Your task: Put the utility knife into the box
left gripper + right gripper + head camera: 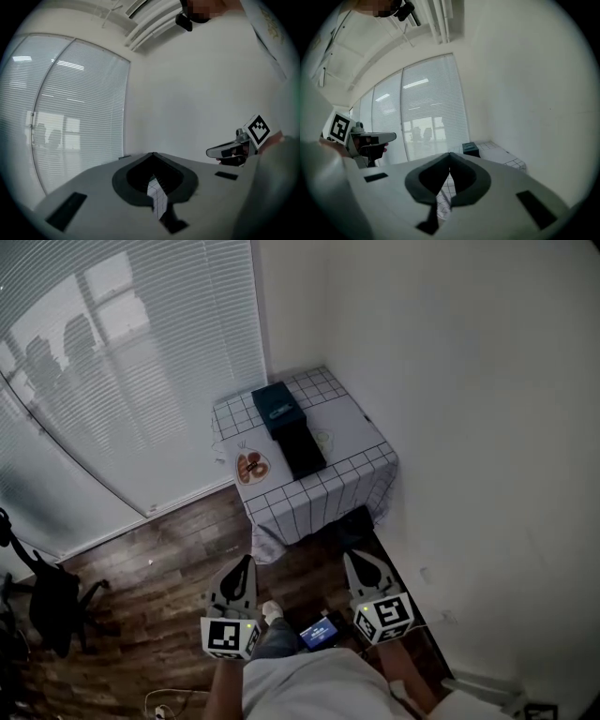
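Note:
A small table with a checked cloth stands in the corner ahead. On it sits a dark teal box with a black box part lying in front of it. I cannot make out the utility knife in any view. My left gripper and right gripper are held side by side over the wooden floor, well short of the table, both shut and empty. In the left gripper view the jaws meet at the tip. The right gripper view shows its jaws closed too, with the teal box beyond.
A plate with food sits on the table's left side. Window blinds fill the left wall and a white wall runs along the right. A black office chair stands at the far left. A blue-screened device hangs at my waist.

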Motion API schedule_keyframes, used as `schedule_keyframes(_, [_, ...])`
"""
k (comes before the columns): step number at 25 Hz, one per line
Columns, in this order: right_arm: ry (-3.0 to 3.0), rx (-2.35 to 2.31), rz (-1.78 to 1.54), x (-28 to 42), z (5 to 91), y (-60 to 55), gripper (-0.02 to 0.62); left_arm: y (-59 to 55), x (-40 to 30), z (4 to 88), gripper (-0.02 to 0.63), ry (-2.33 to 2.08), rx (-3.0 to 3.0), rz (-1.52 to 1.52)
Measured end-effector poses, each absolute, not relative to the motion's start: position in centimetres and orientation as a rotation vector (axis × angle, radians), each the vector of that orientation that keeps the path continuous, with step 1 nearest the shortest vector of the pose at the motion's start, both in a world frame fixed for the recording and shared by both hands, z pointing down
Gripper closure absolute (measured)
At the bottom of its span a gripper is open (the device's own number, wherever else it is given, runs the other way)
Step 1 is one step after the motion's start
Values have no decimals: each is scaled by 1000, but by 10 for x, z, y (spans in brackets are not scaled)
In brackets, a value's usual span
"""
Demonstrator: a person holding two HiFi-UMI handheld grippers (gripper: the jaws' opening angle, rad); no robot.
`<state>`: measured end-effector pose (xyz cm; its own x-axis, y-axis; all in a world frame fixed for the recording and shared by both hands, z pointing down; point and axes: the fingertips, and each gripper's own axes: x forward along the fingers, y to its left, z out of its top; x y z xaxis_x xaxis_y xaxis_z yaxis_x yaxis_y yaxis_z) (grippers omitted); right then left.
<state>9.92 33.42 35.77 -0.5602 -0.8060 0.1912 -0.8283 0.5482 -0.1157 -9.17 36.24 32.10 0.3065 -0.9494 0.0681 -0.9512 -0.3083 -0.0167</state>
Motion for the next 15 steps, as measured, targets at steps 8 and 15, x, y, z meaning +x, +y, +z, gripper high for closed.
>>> schedule_keyframes(8, [-2653, 1423, 315, 110, 360, 331, 589, 361, -80, 316, 598, -1828, 2558, 116])
schedule_keyframes(15, [-2642, 1437, 288, 111, 353, 298, 589, 318, -79, 321, 598, -1835, 2571, 184])
